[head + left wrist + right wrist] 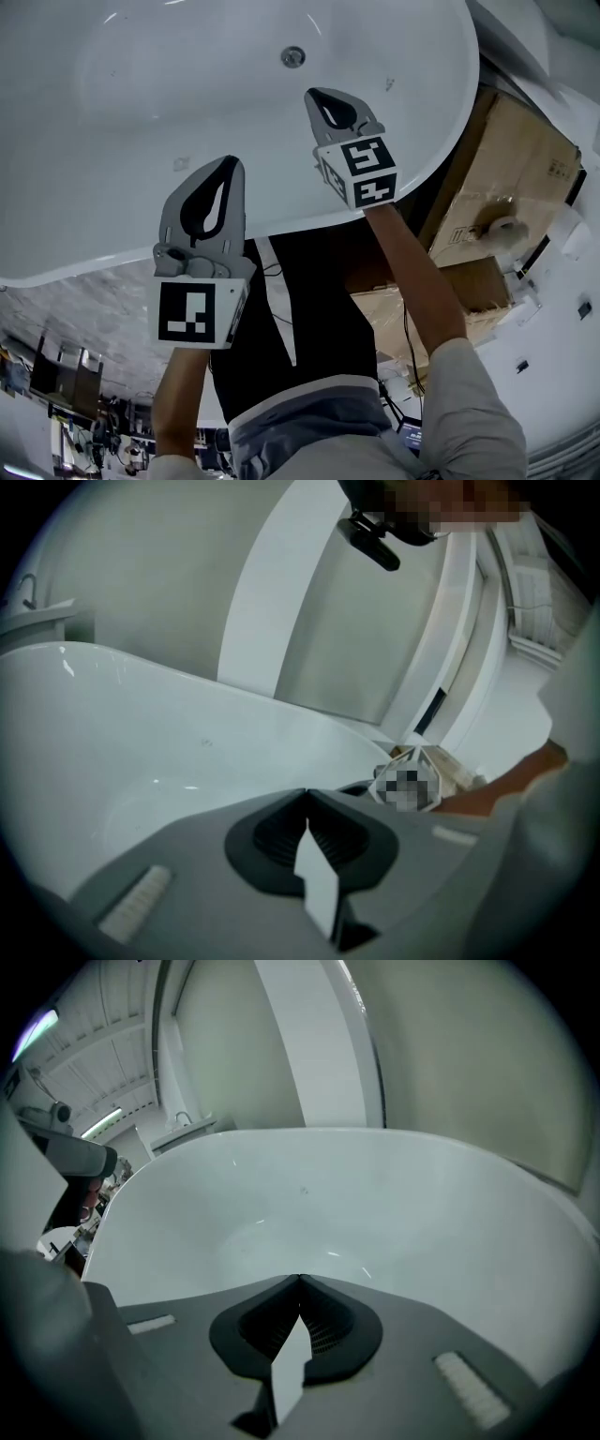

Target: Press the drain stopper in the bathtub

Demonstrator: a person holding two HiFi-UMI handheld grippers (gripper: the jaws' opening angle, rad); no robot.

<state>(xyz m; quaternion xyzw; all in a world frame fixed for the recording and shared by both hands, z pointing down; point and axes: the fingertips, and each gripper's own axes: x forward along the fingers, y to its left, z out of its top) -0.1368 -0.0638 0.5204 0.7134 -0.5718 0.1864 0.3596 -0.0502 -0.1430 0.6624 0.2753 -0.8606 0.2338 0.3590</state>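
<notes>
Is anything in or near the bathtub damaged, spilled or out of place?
Nothing looks damaged or spilled. The bathtub looks intact, with the drain stopper seated in its floor. Only the cardboard boxes close beside its rim seem out of place.

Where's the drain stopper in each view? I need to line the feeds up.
Head view: drain stopper at top centre, on the tub floor, beyond the right gripper.
Left gripper view: not in it.
Right gripper view: not in it.
Shared landmark: the tub's white inner wall.
</notes>
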